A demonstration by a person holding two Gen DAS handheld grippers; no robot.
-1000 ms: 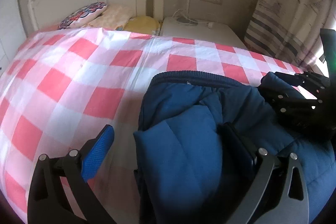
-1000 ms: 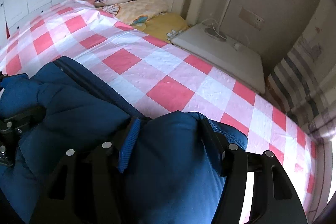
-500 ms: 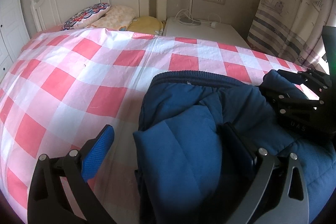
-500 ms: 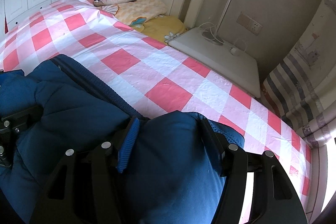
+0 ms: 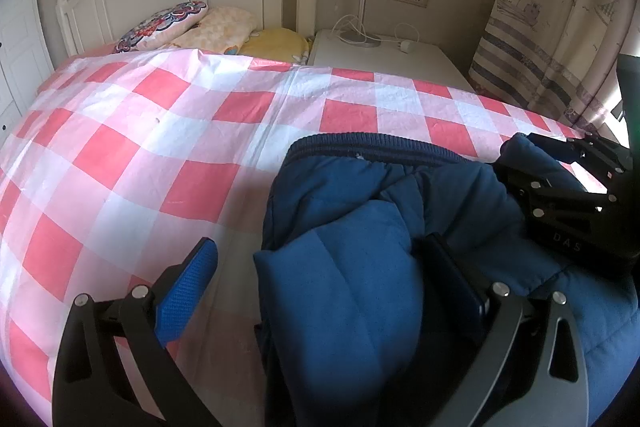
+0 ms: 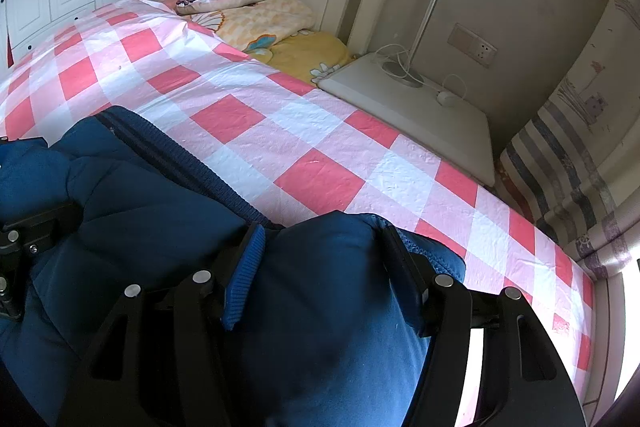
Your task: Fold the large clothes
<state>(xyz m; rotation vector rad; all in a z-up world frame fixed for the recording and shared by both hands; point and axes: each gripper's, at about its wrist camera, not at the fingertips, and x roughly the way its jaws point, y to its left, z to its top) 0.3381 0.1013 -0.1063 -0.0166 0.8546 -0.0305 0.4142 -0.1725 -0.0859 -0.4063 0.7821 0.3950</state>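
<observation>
Blue padded jacket (image 5: 360, 227) bunched on checked bedspread (image 5: 160, 147), left tool (image 5: 320, 275) spread, right tool (image 6: 320, 259) pinching jacket

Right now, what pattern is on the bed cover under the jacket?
Pink, red and white checks on the bed cover, clearest from the left wrist view.

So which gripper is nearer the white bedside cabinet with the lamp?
Right. The right gripper grips the blue padded jacket on the cabinet's side; the left gripper sits farther along the bed.
</observation>
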